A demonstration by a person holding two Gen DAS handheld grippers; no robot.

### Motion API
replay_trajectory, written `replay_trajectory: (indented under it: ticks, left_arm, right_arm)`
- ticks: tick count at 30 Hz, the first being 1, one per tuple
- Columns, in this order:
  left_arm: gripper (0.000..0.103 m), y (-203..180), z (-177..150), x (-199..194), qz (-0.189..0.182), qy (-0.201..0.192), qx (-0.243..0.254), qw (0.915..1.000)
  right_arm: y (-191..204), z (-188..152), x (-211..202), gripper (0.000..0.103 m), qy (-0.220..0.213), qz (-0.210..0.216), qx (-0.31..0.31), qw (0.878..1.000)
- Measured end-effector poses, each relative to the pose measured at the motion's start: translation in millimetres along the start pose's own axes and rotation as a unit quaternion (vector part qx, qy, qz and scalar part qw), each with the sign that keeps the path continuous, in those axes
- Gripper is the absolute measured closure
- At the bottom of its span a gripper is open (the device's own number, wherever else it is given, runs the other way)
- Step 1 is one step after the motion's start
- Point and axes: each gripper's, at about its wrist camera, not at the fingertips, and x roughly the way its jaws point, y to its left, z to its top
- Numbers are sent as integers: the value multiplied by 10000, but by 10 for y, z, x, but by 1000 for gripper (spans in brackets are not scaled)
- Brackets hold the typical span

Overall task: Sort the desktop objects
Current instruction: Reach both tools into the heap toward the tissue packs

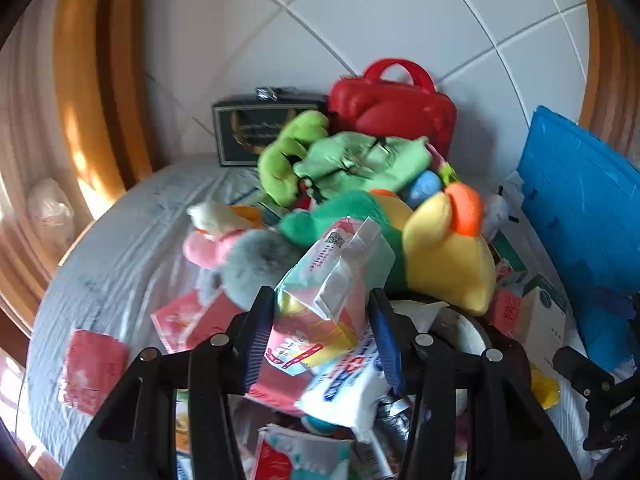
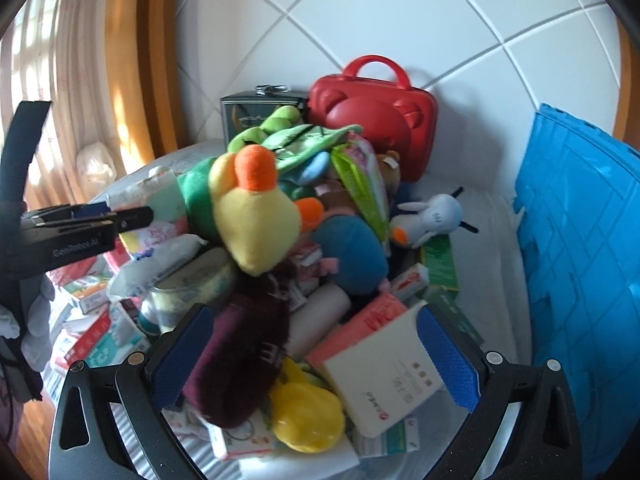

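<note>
1. The red case (image 1: pixel 394 110) stands upright against the white tiled wall at the far edge of the counter (image 1: pixel 120 248), which is spread with a pale grey cloth; everything below is placed from this case.
2. Just left of the red case stands a dark tin box (image 1: pixel 244 128); directly in front of the case lies a light green plush (image 1: pixel 360 160).
3. Nearer than that plush, a yellow plush with an orange tip (image 1: pixel 448 248) tops the heap of toys and packets.
4. Well to the right of the red case a blue crate lid (image 2: pixel 580 240) leans upright, and a small white plush (image 2: pixel 428 218) lies between case and lid.
5. The left tool (image 1: pixel 322 332), on the near side of the heap from the red case, is clamped on a clear snack packet (image 1: pixel 328 292): both blue pads press its sides.
6. The right tool (image 2: pixel 316 356), also on the near side of the heap, stands released with its jaws wide; a dark maroon plush (image 2: pixel 244 356) and a white box (image 2: pixel 384 384) lie between the pads, neither pressed.
</note>
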Motion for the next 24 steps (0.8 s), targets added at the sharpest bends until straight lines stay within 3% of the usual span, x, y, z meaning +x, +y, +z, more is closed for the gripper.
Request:
replay_trajectory:
  ticks: [7, 9, 14, 20, 24]
  left_arm:
    - [56, 444, -238, -247, 608, 81, 23, 9981]
    - [56, 564, -335, -265, 605, 133, -31, 9981]
    - [56, 681, -364, -234, 531, 127, -75, 9985]
    - [56, 674, -305, -72, 359, 193, -68, 9991]
    - [56, 639, -272, 2, 252, 212, -17, 9995]
  right_arm:
    - [440, 182, 97, 2, 116, 595, -43, 9982]
    - [589, 245, 152, 17, 187, 704, -52, 9973]
    - [864, 369, 460, 39, 741, 765, 110, 9943]
    - [968, 376, 820, 46, 1281, 930, 410, 9865]
    - [1064, 353, 968, 64, 1450, 1001, 331, 9838]
